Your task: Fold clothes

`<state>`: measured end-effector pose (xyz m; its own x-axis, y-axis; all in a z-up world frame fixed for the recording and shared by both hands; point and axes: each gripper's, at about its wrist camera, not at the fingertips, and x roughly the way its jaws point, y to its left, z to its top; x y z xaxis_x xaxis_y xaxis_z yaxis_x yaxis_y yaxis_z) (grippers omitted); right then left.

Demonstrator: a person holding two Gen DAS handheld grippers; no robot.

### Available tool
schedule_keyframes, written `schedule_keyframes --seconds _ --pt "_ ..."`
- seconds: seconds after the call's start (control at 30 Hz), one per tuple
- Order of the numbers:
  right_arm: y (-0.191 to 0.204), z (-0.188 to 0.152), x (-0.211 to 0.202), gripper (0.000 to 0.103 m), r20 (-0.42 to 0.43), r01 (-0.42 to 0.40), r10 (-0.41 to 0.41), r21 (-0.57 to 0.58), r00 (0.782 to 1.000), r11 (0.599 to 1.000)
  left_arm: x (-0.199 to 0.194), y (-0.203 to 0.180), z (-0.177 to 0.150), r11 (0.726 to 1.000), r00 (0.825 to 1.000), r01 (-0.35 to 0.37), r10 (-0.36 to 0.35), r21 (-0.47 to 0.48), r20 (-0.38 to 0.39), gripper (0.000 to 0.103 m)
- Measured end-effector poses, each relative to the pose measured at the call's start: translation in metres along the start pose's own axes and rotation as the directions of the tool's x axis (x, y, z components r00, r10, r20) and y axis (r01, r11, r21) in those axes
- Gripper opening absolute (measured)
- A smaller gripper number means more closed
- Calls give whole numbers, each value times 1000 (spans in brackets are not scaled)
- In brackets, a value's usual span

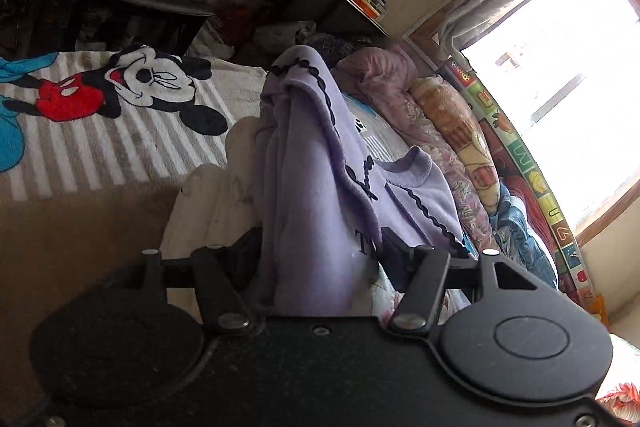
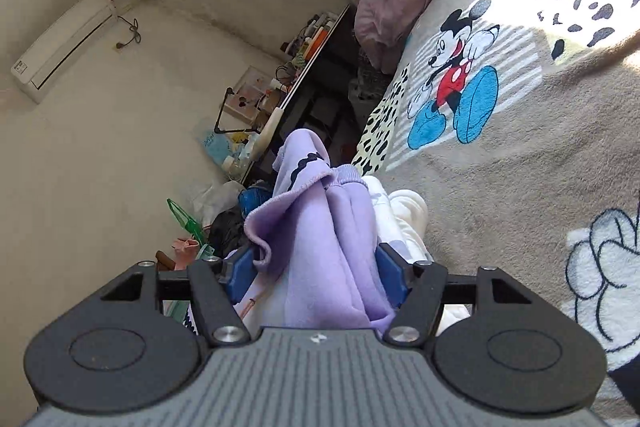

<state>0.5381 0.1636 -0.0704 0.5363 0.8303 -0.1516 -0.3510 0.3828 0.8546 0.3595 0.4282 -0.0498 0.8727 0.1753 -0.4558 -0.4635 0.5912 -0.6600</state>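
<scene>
Folding looks barely begun: the lilac fleece sweatshirt with dark wavy trim (image 1: 320,187) hangs bunched above the cartoon-mouse bed blanket (image 1: 120,131), pinched in both the left gripper (image 1: 320,259) and right gripper (image 2: 316,267), no neat crease showing yet.

Lilac sweatshirt (image 1: 316,211) (black wavy trim), bunched, draped upright, over cream garment (image 2: 404,211)

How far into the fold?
Done: nothing folded yet. In hand: the left claw and right claw both pinch the bunched sweatshirt, lifted off the blanket. Left: spread it flat, fold it, then the white garment.
</scene>
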Motion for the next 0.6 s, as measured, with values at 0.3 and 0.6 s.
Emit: schedule_keyframes --seconds 0.3,0.6 --pt "26 11 -48 93 13 71 -69 -213 998 975 -63 -60 -41 923 966 -173 92 342 240 88" --pt "74 -6 -126 103 -25 221 -244 -343 969 913 -103 -80 -77 838 983 -164 94 520 158 99"
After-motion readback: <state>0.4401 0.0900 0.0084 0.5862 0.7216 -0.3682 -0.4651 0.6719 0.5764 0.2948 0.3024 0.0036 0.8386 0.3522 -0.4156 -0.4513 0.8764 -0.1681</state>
